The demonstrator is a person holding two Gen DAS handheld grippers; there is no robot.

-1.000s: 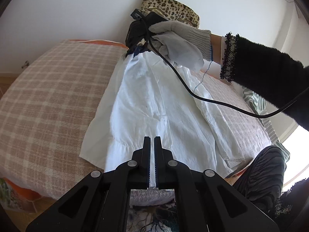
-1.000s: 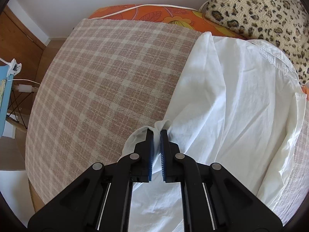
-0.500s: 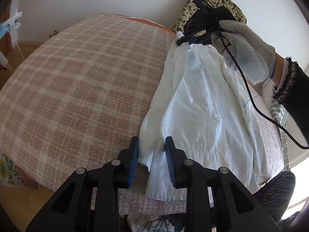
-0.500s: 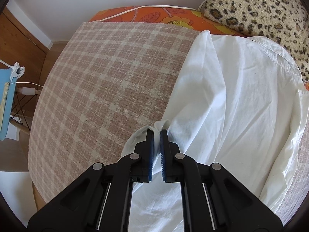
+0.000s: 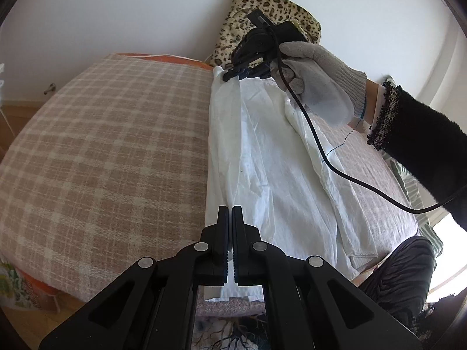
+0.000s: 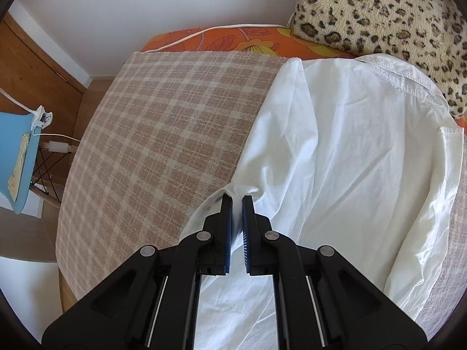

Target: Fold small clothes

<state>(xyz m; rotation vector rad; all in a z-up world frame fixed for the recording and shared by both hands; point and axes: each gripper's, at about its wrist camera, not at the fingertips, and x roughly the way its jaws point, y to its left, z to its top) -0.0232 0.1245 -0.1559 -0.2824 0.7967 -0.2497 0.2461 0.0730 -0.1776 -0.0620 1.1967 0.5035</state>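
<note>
Both fisheye views bright, daylight, sharp throughout. Strong barrel distortion, black vignette at corners. Window (image 5: 446, 274) blown out at lower right of left view. White shirt (image 6: 350, 151) near clipping, soft fold shadows.

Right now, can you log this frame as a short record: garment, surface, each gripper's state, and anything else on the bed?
garment: white cotton shirt, laid lengthwise, wrinkled
surface: beige plaid blanket over orange floral sheet
left gripper: shut on the shirt's near edge
right gripper: shut on a bunched fold at the shirt's far end
other: leopard-print pillow against the wall, beyond the shirt
</note>
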